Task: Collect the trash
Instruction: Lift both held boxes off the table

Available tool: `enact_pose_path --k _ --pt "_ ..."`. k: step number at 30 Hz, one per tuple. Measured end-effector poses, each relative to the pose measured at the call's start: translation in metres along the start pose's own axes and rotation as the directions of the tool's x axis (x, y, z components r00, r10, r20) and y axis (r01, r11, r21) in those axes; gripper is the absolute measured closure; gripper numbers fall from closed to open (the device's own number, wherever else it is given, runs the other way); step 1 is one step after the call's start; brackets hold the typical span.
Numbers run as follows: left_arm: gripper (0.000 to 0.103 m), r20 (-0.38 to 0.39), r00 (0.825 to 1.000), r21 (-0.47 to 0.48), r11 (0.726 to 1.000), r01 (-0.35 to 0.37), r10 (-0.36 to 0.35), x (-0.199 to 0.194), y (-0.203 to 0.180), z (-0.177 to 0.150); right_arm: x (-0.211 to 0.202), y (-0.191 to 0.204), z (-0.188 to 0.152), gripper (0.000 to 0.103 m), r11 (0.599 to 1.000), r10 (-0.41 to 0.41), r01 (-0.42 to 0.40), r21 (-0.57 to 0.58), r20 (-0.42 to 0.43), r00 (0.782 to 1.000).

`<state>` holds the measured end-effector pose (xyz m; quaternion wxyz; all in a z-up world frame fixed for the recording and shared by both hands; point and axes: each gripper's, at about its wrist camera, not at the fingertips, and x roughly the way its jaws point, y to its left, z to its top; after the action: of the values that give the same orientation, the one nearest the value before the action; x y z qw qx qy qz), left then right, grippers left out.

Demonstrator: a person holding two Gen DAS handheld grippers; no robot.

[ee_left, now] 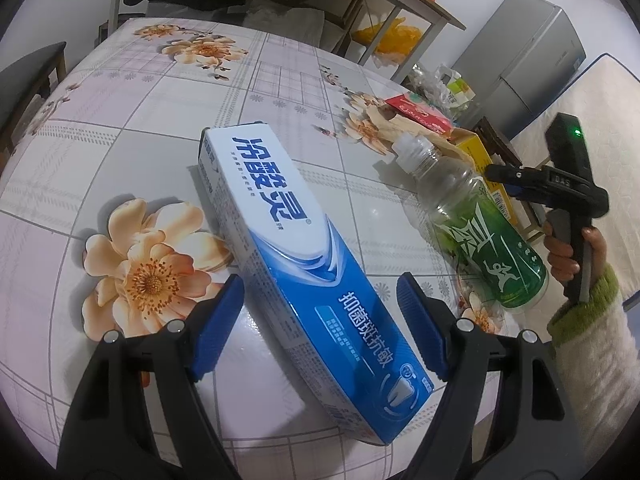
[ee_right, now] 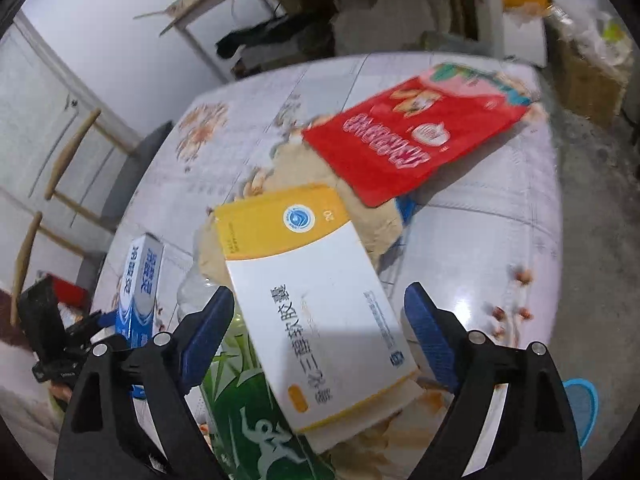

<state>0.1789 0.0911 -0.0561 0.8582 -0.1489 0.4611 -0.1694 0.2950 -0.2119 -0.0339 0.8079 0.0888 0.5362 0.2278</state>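
Collection is barely starting: toothpaste box (ee_left: 304,256), green bottle (ee_left: 480,232), yellow box (ee_right: 320,300) and red pouch (ee_right: 416,140) are all lying on the surface (ee_left: 120,140). Left tongs (ee_left: 320,320) and right tongs (ee_right: 320,332) are standing spread, pinching nothing.

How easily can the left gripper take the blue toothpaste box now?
Probably yes. The left gripper is open, and the blue toothpaste box already lies between its fingers with a gap on each side. Nothing rests on the box; the green bottle lies apart, to its right.
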Motion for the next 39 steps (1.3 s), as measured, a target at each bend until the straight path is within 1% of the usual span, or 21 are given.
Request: enact_pose_path --k 4,5,6,10,12,13,16,17,21,24,27,29,30,32,34,35,36,37,39 --pt "0.028 0.003 1.000 0.005 1.000 -0.004 0.004 -0.001 0.001 0.001 0.006 -0.003 -0.001 0.019 1.000 0.019 -0.019 -0.009 -0.008 1.000" --pt "0.028 0.004 1.000 0.006 1.000 -0.005 0.005 -0.002 0.001 0.001 0.004 -0.002 -0.003 0.024 1.000 0.012 -0.012 -0.011 0.002 1.000" --pt "0.028 0.004 1.000 0.007 1.000 -0.005 0.005 -0.002 0.002 0.002 0.003 -0.002 -0.004 0.024 1.000 0.009 -0.009 -0.012 0.008 1.000" --pt "0.028 0.000 1.000 0.010 1.000 -0.005 0.005 -0.001 0.003 0.002 -0.012 0.000 -0.012 0.025 1.000 -0.031 0.031 0.002 0.061 0.998" --pt "0.028 -0.002 1.000 0.011 1.000 -0.003 0.003 -0.001 0.003 0.002 -0.025 0.001 -0.016 0.025 0.999 -0.052 0.050 0.021 0.096 0.994" --pt "0.028 -0.003 1.000 0.012 1.000 -0.002 0.002 -0.001 0.003 0.001 -0.034 0.000 -0.019 0.025 0.997 -0.074 0.071 0.035 0.118 0.990" --pt "0.028 -0.010 1.000 0.013 1.000 0.002 -0.002 -0.001 0.001 0.001 -0.066 0.007 -0.028 0.025 0.989 -0.140 0.126 0.079 0.202 0.969" --pt "0.028 -0.013 1.000 0.013 1.000 0.002 -0.002 0.000 0.000 0.000 -0.080 0.012 -0.034 0.025 0.986 -0.158 0.139 0.094 0.239 0.958" --pt "0.028 -0.021 1.000 0.009 1.000 0.000 0.000 0.003 -0.003 0.000 -0.121 0.041 -0.059 0.025 0.981 -0.185 0.152 0.119 0.349 0.919" --pt "0.028 -0.019 1.000 0.017 1.000 -0.013 0.013 0.005 -0.008 0.000 -0.138 0.072 -0.088 0.025 0.986 -0.164 0.135 0.098 0.408 0.898" --pt "0.029 -0.017 0.999 0.034 0.998 -0.045 0.046 0.009 -0.014 0.000 -0.135 0.095 -0.111 0.025 0.989 -0.148 0.124 0.083 0.414 0.898" --pt "0.030 -0.017 0.997 0.038 0.997 -0.068 0.069 0.011 -0.015 -0.001 -0.122 0.112 -0.128 0.025 0.988 -0.155 0.140 0.068 0.392 0.907" --pt "0.034 -0.016 0.997 0.038 0.996 -0.078 0.078 0.011 -0.015 -0.001 -0.117 0.116 -0.135 0.025 0.987 -0.164 0.151 0.062 0.384 0.909" --pt "0.037 -0.013 0.997 0.037 0.996 -0.082 0.083 0.010 -0.013 -0.002 -0.101 0.125 -0.147 0.025 0.985 -0.171 0.167 0.042 0.359 0.918" --pt "0.039 -0.012 0.997 0.045 0.996 -0.079 0.080 0.007 -0.012 -0.003 -0.079 0.127 -0.159 0.025 0.991 -0.134 0.123 0.054 0.304 0.943" --pt "0.040 -0.013 0.997 0.056 0.995 -0.078 0.079 0.006 -0.012 -0.003 -0.069 0.126 -0.164 0.025 0.992 -0.125 0.111 0.066 0.279 0.952" --pt "0.042 -0.018 0.997 0.076 0.994 -0.076 0.078 0.004 -0.013 -0.004 -0.057 0.126 -0.168 0.025 0.989 -0.138 0.122 0.080 0.253 0.958" --pt "0.043 -0.024 0.997 0.098 0.992 -0.074 0.077 0.002 -0.013 -0.006 -0.047 0.126 -0.172 0.025 0.985 -0.166 0.149 0.089 0.228 0.959" --pt "0.043 -0.047 0.997 0.149 0.987 -0.061 0.069 -0.001 -0.018 -0.009 -0.031 0.127 -0.177 0.025 0.968 -0.248 0.233 0.098 0.205 0.947"
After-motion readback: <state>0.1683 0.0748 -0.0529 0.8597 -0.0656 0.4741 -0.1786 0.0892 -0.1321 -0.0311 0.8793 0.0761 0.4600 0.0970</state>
